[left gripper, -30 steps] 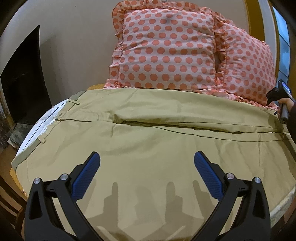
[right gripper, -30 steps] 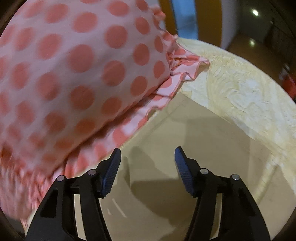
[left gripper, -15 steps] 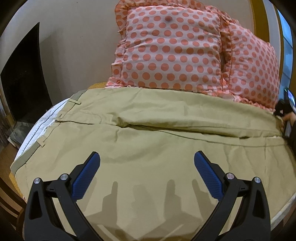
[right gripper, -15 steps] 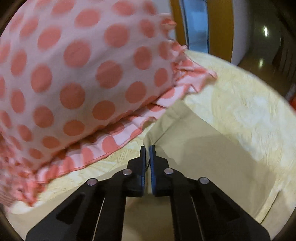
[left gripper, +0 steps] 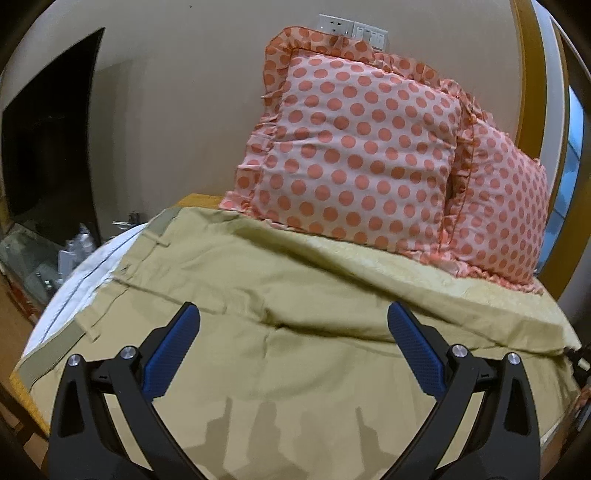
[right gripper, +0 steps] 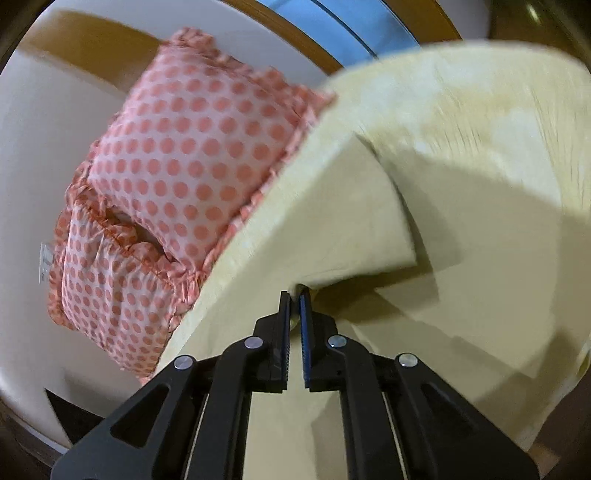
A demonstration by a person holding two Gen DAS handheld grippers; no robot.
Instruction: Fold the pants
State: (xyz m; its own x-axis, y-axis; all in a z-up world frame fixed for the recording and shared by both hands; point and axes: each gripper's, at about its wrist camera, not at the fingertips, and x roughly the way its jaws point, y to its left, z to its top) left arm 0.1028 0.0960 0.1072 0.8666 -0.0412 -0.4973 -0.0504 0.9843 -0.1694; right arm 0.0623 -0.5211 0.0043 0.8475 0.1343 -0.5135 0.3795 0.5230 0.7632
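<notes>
Khaki pants spread on a bed, right gripper pinching a leg end, left gripper spread wide above them.

In the left wrist view, far left, the white waistband lining (left gripper: 79, 280) of the khaki pants (left gripper: 295, 354) lies at the bed's edge, with belt loops beside it. The left gripper (left gripper: 291, 334) hovers over the middle of the pants, its blue-padded fingers (left gripper: 170, 354) far apart and holding nothing. Behind the pants, two pink polka-dot pillows (left gripper: 354, 155) lean against the beige wall (left gripper: 184, 110), under a white wall socket (left gripper: 334, 26). In the right wrist view, the polka-dot pillows sit at left, the yellowish bedspread (right gripper: 480, 110) at right. The right gripper (right gripper: 294, 295) is clamped on a fold of the pants' fabric at the leg end, which lifts off the bedspread and drapes away from its fingertips.
</notes>
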